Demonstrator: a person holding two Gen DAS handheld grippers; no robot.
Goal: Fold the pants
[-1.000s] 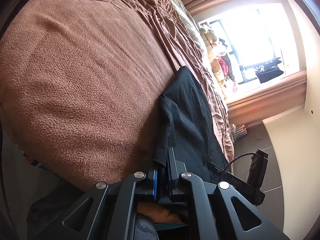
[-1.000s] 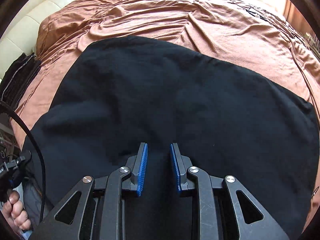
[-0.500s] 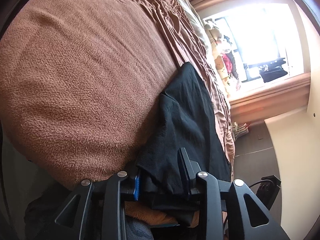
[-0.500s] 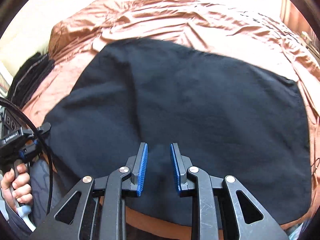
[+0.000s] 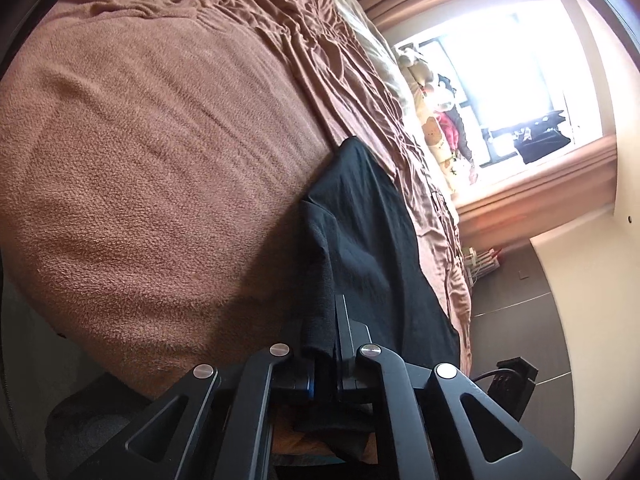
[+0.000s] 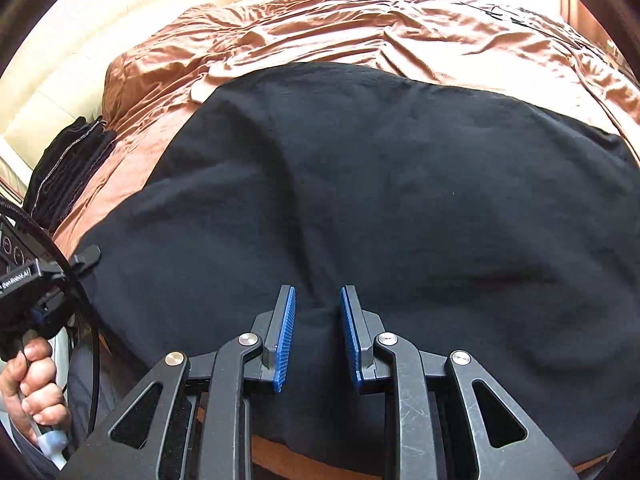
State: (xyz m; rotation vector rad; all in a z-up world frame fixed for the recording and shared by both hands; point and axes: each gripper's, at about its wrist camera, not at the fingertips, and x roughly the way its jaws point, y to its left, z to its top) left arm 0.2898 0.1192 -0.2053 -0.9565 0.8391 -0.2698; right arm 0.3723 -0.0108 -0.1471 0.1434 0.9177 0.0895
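Note:
The black pants (image 6: 380, 200) lie spread flat on the brown bedspread (image 6: 320, 24). My right gripper (image 6: 317, 304) is open just above the pants near their front edge, with nothing between its blue pads (image 6: 286, 336). My left gripper (image 5: 326, 320) is shut on a bunched corner of the black pants (image 5: 360, 220) at the edge of the bed (image 5: 160, 140). The left gripper also shows at the far left of the right wrist view (image 6: 86, 258), held in a hand (image 6: 36, 384).
A stack of dark folded clothes (image 6: 68, 168) sits at the bed's left side by a cream headboard (image 6: 80, 60). Pillows and stuffed toys (image 5: 436, 132) lie at the far end under a bright window (image 5: 516, 80). Dark floor (image 5: 516, 320) runs beside the bed.
My left gripper opened half a second ago and has closed again on the pants' corner. My right gripper has pulled back and up, still open.

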